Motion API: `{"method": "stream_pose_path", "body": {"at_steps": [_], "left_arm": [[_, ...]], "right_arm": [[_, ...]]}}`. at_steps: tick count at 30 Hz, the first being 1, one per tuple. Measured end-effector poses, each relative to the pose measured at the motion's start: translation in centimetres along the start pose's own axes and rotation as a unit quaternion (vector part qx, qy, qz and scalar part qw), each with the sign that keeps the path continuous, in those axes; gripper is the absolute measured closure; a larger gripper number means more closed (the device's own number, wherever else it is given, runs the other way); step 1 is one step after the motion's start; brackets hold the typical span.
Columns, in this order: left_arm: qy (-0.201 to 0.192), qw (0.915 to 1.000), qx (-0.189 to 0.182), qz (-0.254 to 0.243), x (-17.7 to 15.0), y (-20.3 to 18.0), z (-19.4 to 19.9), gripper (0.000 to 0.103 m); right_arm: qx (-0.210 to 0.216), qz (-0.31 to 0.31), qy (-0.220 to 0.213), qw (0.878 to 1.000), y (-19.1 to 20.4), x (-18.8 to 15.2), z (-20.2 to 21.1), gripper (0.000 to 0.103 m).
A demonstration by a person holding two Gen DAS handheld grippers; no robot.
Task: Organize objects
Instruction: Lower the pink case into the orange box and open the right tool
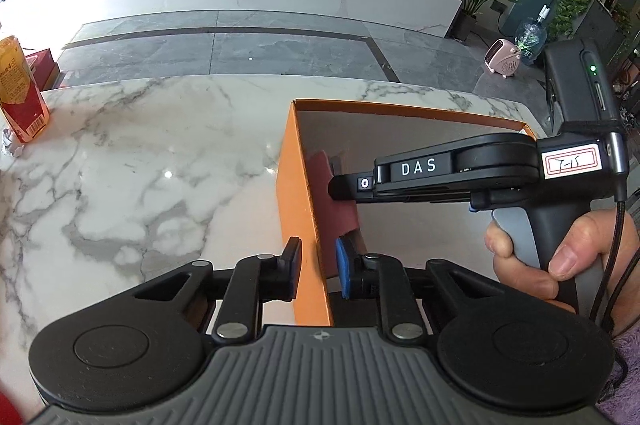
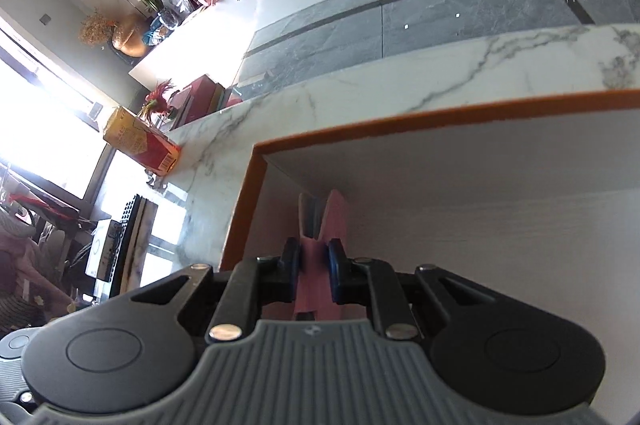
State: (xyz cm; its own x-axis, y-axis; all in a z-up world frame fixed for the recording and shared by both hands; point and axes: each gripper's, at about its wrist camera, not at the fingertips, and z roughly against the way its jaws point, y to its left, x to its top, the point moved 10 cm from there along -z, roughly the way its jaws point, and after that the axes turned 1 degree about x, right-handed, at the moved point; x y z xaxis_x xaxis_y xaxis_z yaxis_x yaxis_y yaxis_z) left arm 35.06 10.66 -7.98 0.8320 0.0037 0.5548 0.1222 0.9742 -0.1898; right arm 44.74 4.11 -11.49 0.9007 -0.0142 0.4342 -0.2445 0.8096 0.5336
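Left wrist view, item one: we have the left gripper [image 1: 316,271] straddling the near left wall of the orange box [image 1: 298,205], one pad outside, one inside, clamped on that wall. Item two, to its right: the right gripper [image 1: 340,185] reaches sideways into the box from the right, pinching a flat reddish-pink piece [image 1: 334,221] that stands on edge against the wall's inner face, long axis running away from us. Right wrist view: right gripper [image 2: 314,265] clenched on the pink piece [image 2: 316,281], box floor directly ahead and below. We judge release into the box comes next.
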Motion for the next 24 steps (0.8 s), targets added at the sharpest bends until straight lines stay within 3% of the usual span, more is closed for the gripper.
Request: {"method": "stream_pose_path", "body": {"at_steps": [3,10,13,21,24], "left_arm": [[0.0,1.0,-0.001,0.0,-0.1,0.2,-0.1,0.083],[-0.002,1.0,-0.007,0.002,-0.1,0.0,-0.1,0.084],[0.0,1.0,-0.008,0.0,-0.2,-0.2,-0.1,0.085],[0.002,1.0,-0.005,0.003,-0.4,-0.4,0.0,0.086],[0.003,1.0,-0.004,0.001,-0.6,-0.6,0.1,0.086]], "right_arm": [[-0.009,-0.011,0.021,1.0,-0.9,-0.7,-0.6,0.087],[-0.085,0.021,0.054,0.995,-3.3,-1.5,-1.5,0.089],[-0.078,0.01,0.088,0.993,-3.6,-2.7,-2.7,0.093],[-0.08,0.017,0.094,0.992,-3.0,-3.1,-2.8,0.092],[-0.072,-0.001,0.098,0.993,-3.9,-2.9,-1.8,0.085]]}}
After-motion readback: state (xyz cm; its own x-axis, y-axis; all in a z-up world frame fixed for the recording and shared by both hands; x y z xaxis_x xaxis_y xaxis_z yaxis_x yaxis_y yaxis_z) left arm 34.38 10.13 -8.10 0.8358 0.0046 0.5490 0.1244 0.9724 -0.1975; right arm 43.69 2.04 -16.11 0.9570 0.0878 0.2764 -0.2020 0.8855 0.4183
